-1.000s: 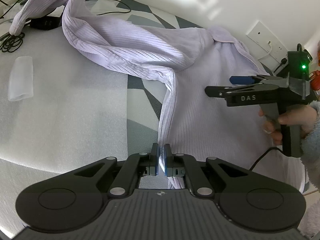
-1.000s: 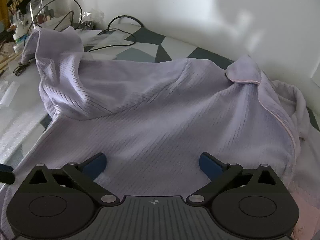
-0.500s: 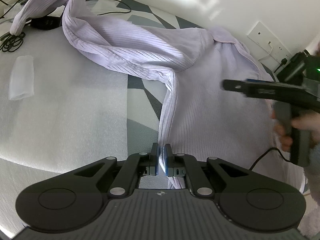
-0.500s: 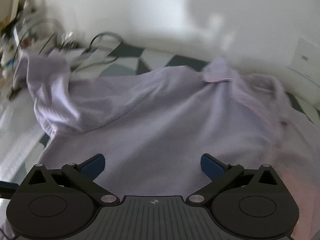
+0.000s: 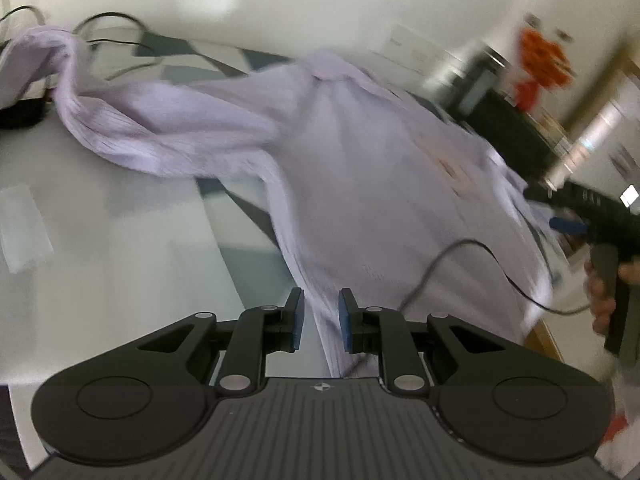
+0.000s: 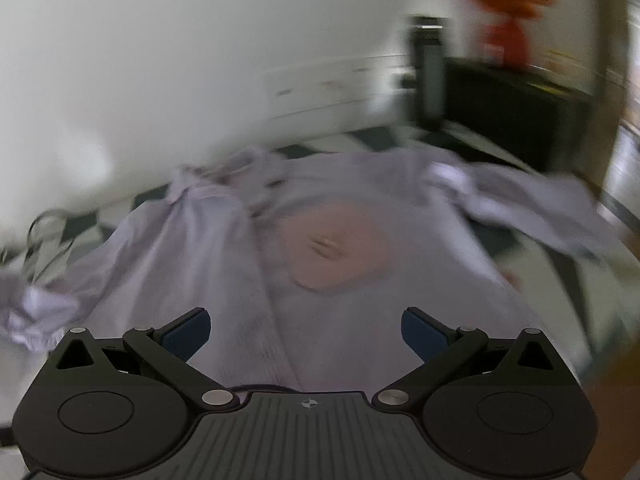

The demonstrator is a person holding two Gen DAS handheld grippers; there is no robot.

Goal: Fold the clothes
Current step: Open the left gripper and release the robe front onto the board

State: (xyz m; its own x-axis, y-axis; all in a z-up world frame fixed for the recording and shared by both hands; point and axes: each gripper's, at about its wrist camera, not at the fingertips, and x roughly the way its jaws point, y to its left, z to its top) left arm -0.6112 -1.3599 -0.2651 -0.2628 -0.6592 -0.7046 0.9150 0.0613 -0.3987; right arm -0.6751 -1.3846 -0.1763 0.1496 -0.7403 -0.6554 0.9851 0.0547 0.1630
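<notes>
Home: wall sockets, patterned tablecloth.

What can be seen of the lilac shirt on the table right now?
The shirt is pale lilac with fine ribbed stripes, soft and crumpled. It is spread over the table, one sleeve twisted away to the far left. A pinkish patch shows on its body in the right wrist view. Its near edge lies between the opening jaws of the left gripper, whose pads no longer press on it. The right gripper hangs open above it. A thin cable crosses it.

Lilac shirt w/ pink patch
</notes>
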